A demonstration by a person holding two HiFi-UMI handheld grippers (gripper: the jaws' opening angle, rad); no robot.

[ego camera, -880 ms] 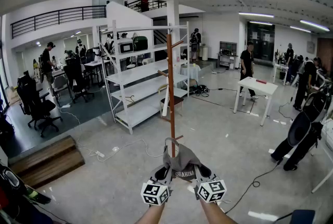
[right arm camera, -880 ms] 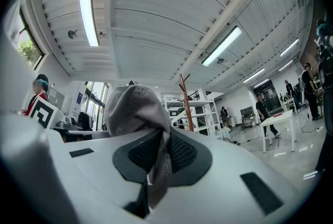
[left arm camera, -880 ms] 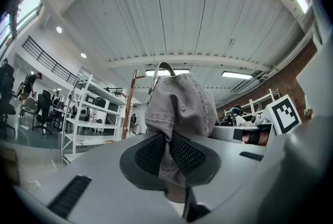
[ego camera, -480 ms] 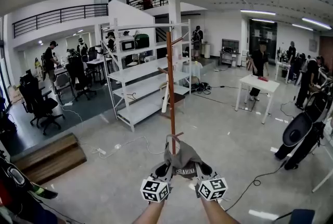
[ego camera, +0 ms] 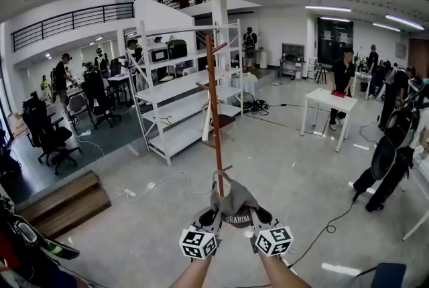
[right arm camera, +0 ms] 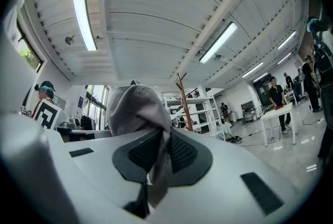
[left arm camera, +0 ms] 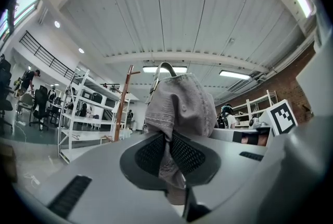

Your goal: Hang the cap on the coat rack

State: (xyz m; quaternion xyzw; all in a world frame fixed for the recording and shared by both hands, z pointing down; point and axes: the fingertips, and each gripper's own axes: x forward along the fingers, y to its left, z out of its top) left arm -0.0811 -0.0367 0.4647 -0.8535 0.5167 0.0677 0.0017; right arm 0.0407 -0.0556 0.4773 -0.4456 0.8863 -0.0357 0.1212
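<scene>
A grey cap (ego camera: pixel 234 202) with a strap loop at its top hangs between my two grippers, low in the head view. My left gripper (ego camera: pixel 208 219) is shut on the cap's (left arm camera: pixel 179 106) left edge, fabric pinched between its black pads. My right gripper (ego camera: pixel 259 218) is shut on the cap's (right arm camera: pixel 136 111) right edge the same way. The brown wooden coat rack (ego camera: pixel 216 116) with short angled pegs stands upright on the floor just beyond the cap. It shows far off as the coat rack (left arm camera: pixel 123 102) in the left gripper view and the coat rack (right arm camera: pixel 183 99) in the right gripper view.
A white metal shelving unit (ego camera: pixel 175 99) stands behind the rack. A white table (ego camera: pixel 330 102) with people around it is at the right, a black golf bag (ego camera: pixel 389 156) further right. A wooden step (ego camera: pixel 60 203) and office chairs (ego camera: pixel 43 136) are at left. Cables lie on the floor (ego camera: pixel 301 179).
The view has shifted slightly, so the coat rack sits a little further left and its base closer to the cap. Both grippers keep their hold on the cap.
</scene>
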